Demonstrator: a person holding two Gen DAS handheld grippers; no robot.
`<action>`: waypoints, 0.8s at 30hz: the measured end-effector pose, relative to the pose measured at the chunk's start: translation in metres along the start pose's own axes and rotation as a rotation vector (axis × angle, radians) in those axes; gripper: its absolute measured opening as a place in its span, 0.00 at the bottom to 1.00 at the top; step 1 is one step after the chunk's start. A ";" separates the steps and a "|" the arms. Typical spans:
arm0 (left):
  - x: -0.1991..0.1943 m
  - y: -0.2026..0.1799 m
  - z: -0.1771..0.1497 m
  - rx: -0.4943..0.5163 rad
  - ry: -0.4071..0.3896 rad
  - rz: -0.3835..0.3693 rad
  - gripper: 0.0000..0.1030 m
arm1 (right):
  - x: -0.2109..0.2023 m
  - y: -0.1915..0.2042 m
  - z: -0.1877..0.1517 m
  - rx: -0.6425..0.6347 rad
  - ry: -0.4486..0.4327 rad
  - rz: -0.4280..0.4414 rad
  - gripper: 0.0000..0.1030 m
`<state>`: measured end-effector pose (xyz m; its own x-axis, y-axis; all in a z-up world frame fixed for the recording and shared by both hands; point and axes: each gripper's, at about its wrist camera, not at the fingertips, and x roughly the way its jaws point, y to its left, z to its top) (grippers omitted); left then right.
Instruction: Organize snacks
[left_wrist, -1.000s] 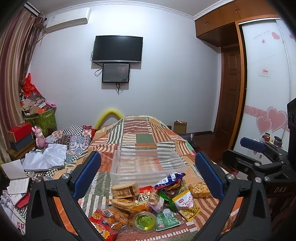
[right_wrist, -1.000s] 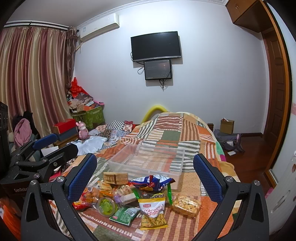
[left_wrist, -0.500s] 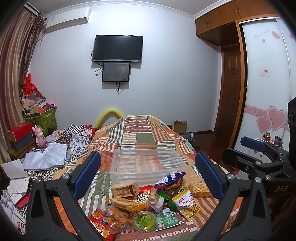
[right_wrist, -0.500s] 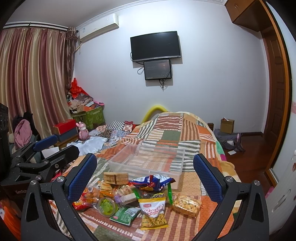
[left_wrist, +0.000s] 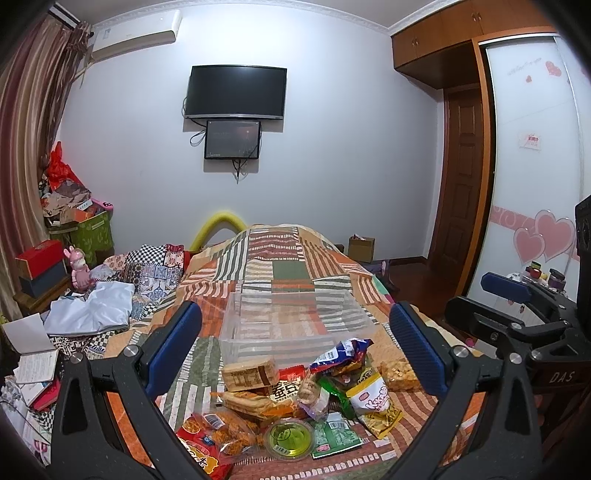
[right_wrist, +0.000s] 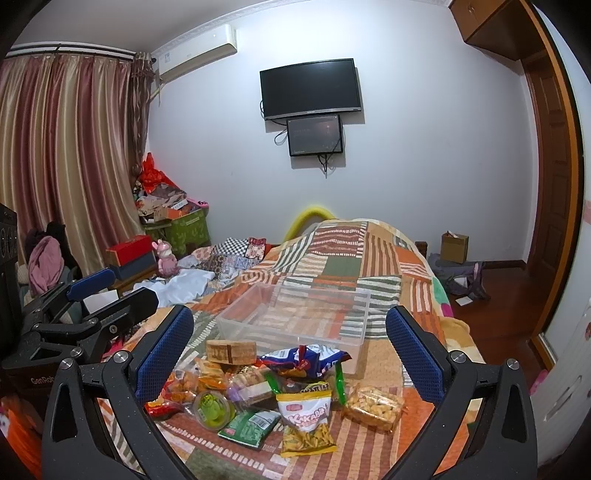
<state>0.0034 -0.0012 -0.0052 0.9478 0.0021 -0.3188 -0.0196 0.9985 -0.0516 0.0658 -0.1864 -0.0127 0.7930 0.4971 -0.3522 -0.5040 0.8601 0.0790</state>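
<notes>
Snacks (left_wrist: 295, 402) partly overlapped, labels unreadable

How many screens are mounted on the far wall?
2: a large black TV high on the wall, and a smaller monitor directly beneath it, touching its lower edge.

One clear bin (left_wrist: 295, 328), two televisions (left_wrist: 236, 92)

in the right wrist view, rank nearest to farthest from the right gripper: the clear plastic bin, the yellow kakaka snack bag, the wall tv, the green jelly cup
1. Yellow snack bag, just ahead between the fingers of the right gripper, and green jelly cup, lower left; too close to call.
2. Clear plastic bin, on the bed behind the snack pile.
3. Wall TV, on the far wall.
</notes>
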 end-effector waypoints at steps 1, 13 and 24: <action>0.002 0.001 -0.001 -0.006 0.000 0.000 1.00 | 0.002 -0.001 -0.001 0.001 0.004 0.000 1.00; 0.052 0.019 -0.027 -0.034 0.104 0.003 1.00 | 0.043 -0.020 -0.023 0.034 0.130 -0.005 1.00; 0.124 0.052 -0.063 -0.115 0.345 0.028 1.00 | 0.094 -0.039 -0.049 0.087 0.292 0.004 1.00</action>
<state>0.1001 0.0472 -0.1068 0.7833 -0.0090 -0.6215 -0.0984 0.9855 -0.1383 0.1432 -0.1787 -0.0941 0.6527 0.4577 -0.6038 -0.4659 0.8709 0.1565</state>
